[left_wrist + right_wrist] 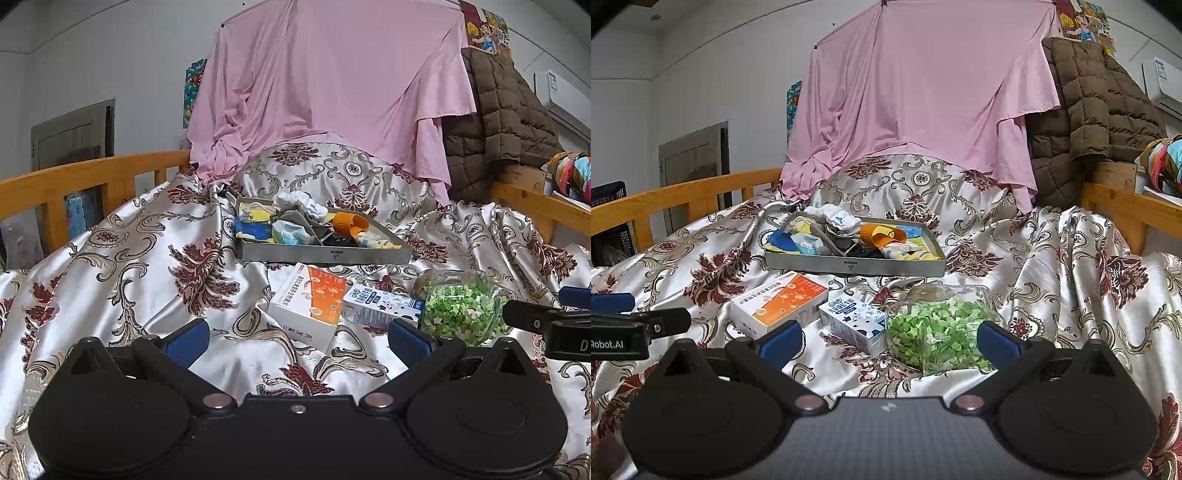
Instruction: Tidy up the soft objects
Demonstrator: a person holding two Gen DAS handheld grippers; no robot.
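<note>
I see both my grippers, left (297, 341) and right (890, 341), spread wide, holding nothing, above the bedspread (110, 295). Soft items (846, 236) sit piled in the metal tray (855, 266), behind the boxes (779, 302) and clear container (942, 328).

Home bedroom: wooden-railed bed (683, 199) under a floral satin bedspread (1052, 266), pink sheet (923, 92) and brown quilted coat (1089, 103) hung behind, wall air conditioner (1163, 85).
</note>
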